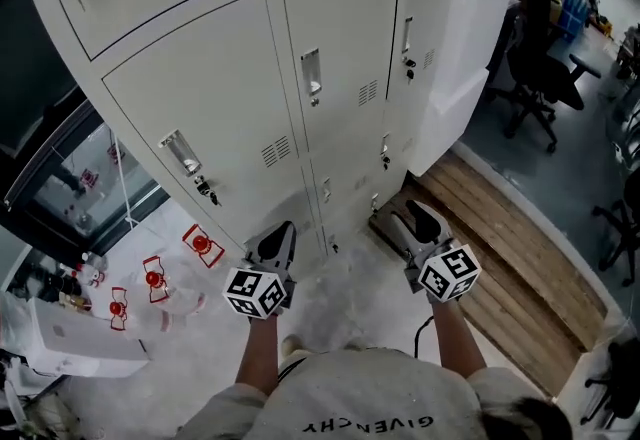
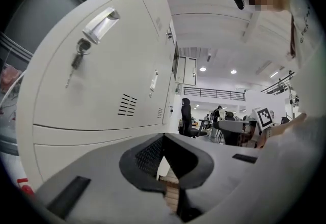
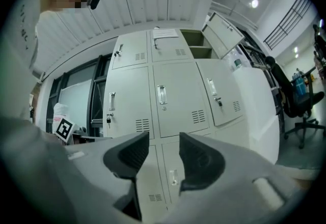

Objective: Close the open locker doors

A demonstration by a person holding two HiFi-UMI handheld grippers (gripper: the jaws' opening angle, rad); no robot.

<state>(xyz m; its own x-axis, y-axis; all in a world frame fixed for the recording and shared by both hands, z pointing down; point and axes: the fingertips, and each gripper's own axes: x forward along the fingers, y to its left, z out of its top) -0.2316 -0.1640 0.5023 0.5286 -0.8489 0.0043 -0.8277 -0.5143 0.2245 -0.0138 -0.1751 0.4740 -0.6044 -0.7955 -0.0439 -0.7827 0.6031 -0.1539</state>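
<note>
A person stands facing a pale locker bank (image 1: 300, 78), holding a gripper level in each hand. The left gripper (image 1: 286, 228) has its fingers together at the tips and holds nothing. The right gripper (image 3: 164, 139) has its fingers well apart and empty, with the locker bank visible through the gap. The open locker door (image 3: 223, 32) is in the locker bank's top row, at its right end, swung outward.

Likely risks:
- A hard shove could bounce the door back off the locker bank.
- The spread fingers could snag the door's edge or a hanging key (image 1: 208, 191).
- The raised wooden platform (image 1: 500, 258) at the locker bank's right foot could trip the person.
</note>
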